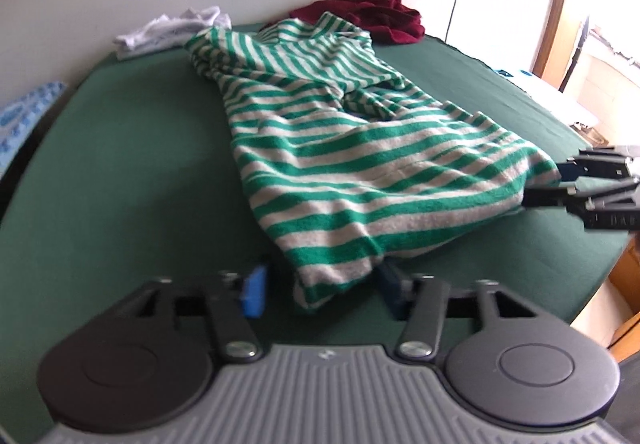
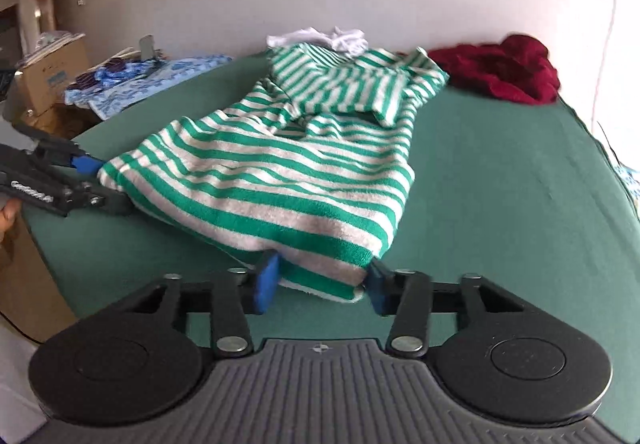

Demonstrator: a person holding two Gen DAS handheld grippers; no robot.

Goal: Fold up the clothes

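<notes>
Green/white striped top [image 1: 352, 148]: terry-like knit, laid lengthwise on green-covered bench [image 1: 120, 172], collar end toward wall, hem end at near edge. Upper part rumpled, one sleeve folded across chest. Both near hem corners lifted slightly off bench. Dark red garment [image 1: 376, 14]: crumpled heap beyond top's collar, right side. White garment [image 1: 168, 30]: small bunched pile beyond collar, left side.

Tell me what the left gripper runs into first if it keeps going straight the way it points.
The left gripper already has the near hem corner of the striped shirt between its fingers; pushing on, it likely meets more bunched shirt, then the green table cover.
</notes>
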